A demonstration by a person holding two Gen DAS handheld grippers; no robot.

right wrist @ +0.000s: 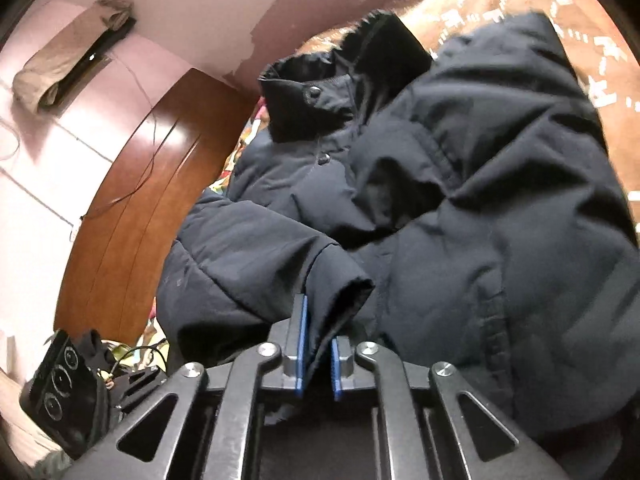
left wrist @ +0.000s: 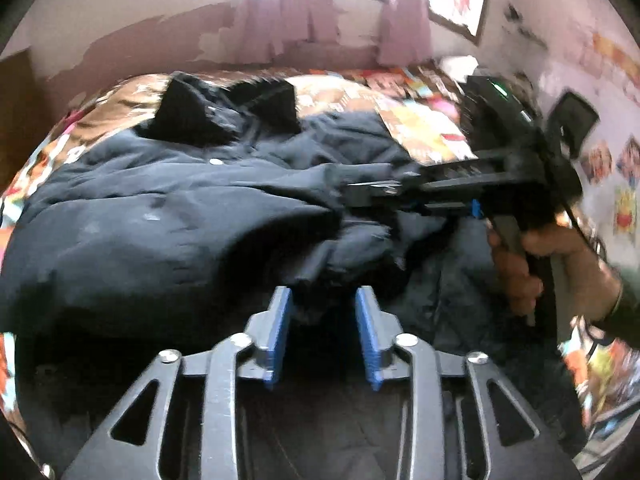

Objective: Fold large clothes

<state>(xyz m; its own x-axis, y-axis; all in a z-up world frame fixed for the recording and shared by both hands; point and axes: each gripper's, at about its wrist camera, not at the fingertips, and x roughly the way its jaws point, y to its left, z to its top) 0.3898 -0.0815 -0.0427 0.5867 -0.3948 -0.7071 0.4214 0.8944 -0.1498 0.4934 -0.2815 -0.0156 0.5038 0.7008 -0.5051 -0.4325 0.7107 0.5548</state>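
Observation:
A large dark navy padded jacket [left wrist: 168, 200] lies spread on a bed, collar at the far side. It fills the right wrist view [right wrist: 460, 208] too. My left gripper [left wrist: 324, 304] is open, its blue pads either side of a bunched fold of jacket fabric near the front edge. My right gripper [right wrist: 318, 344] is shut on the jacket's sleeve cuff [right wrist: 340, 292] and holds it over the jacket body. In the left wrist view the right gripper [left wrist: 360, 194] reaches in from the right, held by a hand [left wrist: 532, 264].
The bed has a brown patterned blanket [left wrist: 128, 96] and a colourful cover [left wrist: 424, 128]. A wooden headboard [right wrist: 132, 208] stands to the left of the jacket. A pink wall with curtains [left wrist: 288, 20] lies behind. A dark device [right wrist: 60, 384] sits low left.

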